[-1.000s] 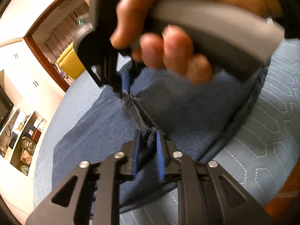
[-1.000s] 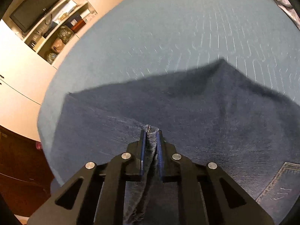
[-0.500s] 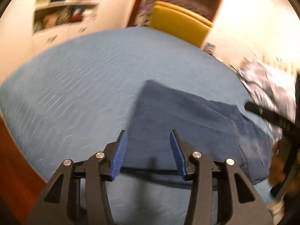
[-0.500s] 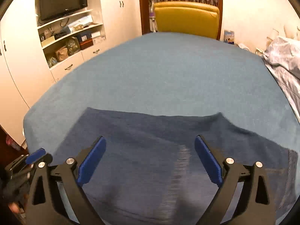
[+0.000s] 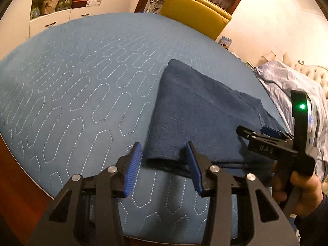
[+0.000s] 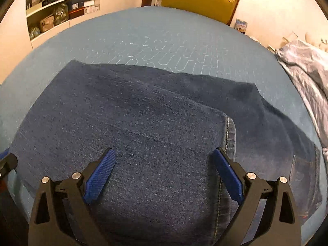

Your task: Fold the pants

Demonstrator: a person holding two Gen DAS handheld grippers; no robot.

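The left tool (image 5: 164, 155) tilts downward, its jaws partly apart and closing, nothing pressed between its blue pads. The right tool (image 6: 164, 164) tilts downward with jaws spread wide and empty, gripped by a hand (image 5: 301, 188).

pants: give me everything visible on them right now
The pants are dark blue denim, lying folded and flat on the light blue quilted cover. One layer is laid over another: its hem, with pale stitching, ends short of the layer beneath, which runs on to the right, where a stitched pocket shows. The left corner of the fold is neat. Neither gripper holds them: the right gripper hovers open above the top layer, and the left gripper, jaws closing, frames that corner without pinching it.
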